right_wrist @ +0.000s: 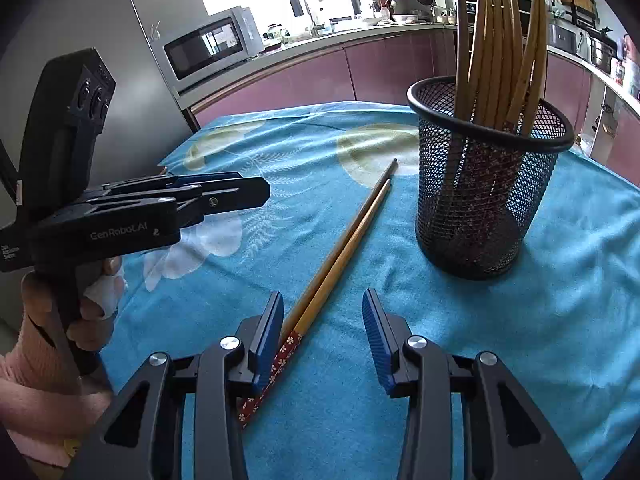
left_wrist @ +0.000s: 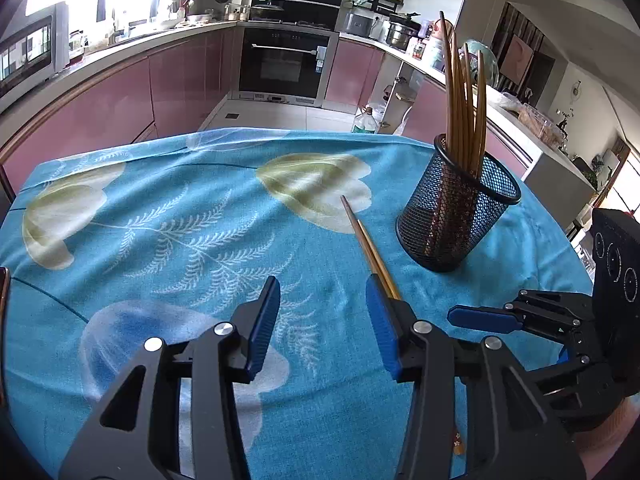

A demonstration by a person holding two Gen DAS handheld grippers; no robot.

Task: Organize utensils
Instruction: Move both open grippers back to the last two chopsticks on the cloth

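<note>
A pair of wooden chopsticks (right_wrist: 344,248) with red flowered ends lies side by side on the blue tablecloth. My right gripper (right_wrist: 324,332) hangs low over their near end. It is open, and the sticks run between its jaws close to the left pad, unpinched. In the left wrist view the same chopsticks (left_wrist: 362,236) pass behind the right finger of my left gripper (left_wrist: 324,320), which is open with nothing between its pads. A black mesh cup (right_wrist: 484,200) (left_wrist: 452,220) stands upright to the right, holding several wooden chopsticks (right_wrist: 496,60).
The left gripper (right_wrist: 252,186) shows side-on at the left, held by a hand (right_wrist: 92,312) in a pink sleeve. The right gripper (left_wrist: 456,315) shows at the right edge. The flowered tablecloth (left_wrist: 180,240) drops off at the far edge. Pink cabinets, an oven and a microwave stand beyond.
</note>
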